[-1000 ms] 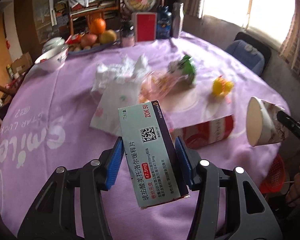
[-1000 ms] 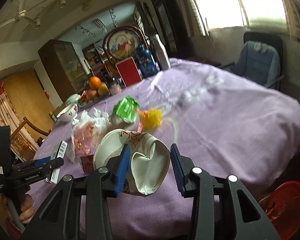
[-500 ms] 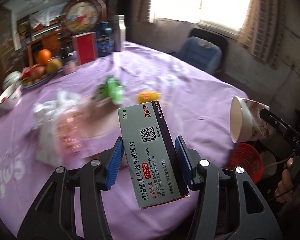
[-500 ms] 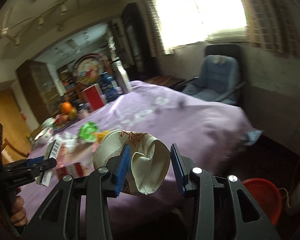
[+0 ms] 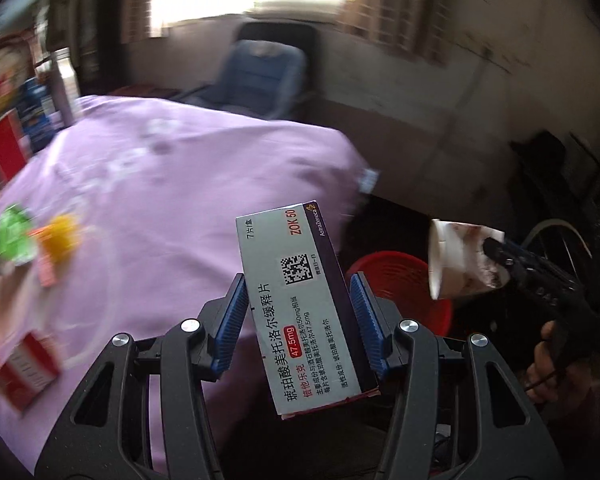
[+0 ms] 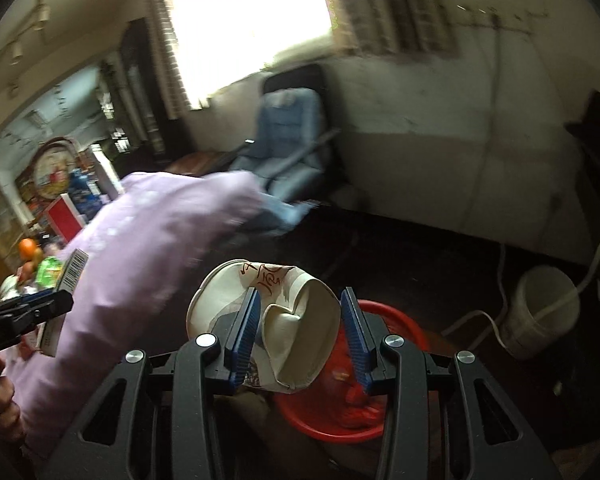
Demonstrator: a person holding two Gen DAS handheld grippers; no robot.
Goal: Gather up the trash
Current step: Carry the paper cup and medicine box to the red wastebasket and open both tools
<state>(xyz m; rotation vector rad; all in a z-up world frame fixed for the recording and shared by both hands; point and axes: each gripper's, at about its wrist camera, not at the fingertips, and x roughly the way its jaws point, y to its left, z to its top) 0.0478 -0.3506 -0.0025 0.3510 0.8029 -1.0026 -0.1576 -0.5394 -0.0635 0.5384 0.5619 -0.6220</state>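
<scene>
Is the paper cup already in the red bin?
No, the crushed paper cup sits between the right gripper's fingers, above the red bin.

Past the table (image 5: 180,184) edge, above the bin (image 6: 392,320)

Box (image 5: 300,304) left, cup (image 6: 284,320) right, bin below on floor; bucket (image 6: 540,312) right of bin; armchair (image 5: 260,76) behind table.

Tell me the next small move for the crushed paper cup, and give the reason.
Probably lower the right hand-held gripper a little and open it, so the crushed paper cup drops into the red basket. In the right wrist view the basket sits directly below and behind the cup, and the cup is off the purple table. The left hand-held gripper holds the medicine box short of the basket.
</scene>
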